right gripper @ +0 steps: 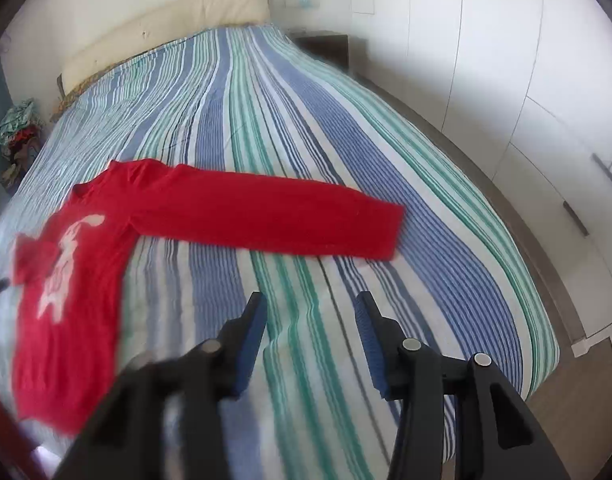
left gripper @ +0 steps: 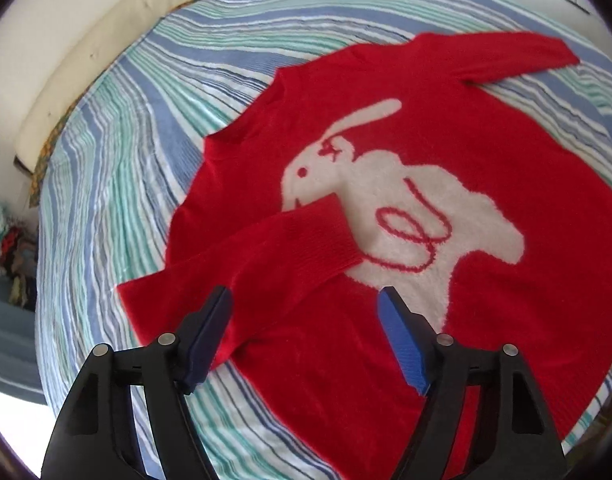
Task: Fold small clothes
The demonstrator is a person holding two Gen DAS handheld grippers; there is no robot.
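A red sweater (left gripper: 446, 128) with a white rabbit motif (left gripper: 410, 200) lies flat on the striped bedspread (left gripper: 117, 184). One sleeve (left gripper: 265, 256) is folded in across the chest, its cuff over the rabbit. The other sleeve (left gripper: 518, 56) lies stretched straight out. My left gripper (left gripper: 306, 300) is open and empty, hovering just above the folded sleeve. In the right wrist view the sweater (right gripper: 77, 280) is at the left and the outstretched sleeve (right gripper: 273, 220) runs to the right. My right gripper (right gripper: 310, 304) is open and empty above the bedspread (right gripper: 386, 152), short of that sleeve.
A cream headboard cushion (right gripper: 165, 28) lines the far end of the bed. A pile of clothes (right gripper: 17, 128) sits beside the bed at the left. White wardrobe doors (right gripper: 526, 60) stand along the right, across a strip of floor (right gripper: 586, 400).
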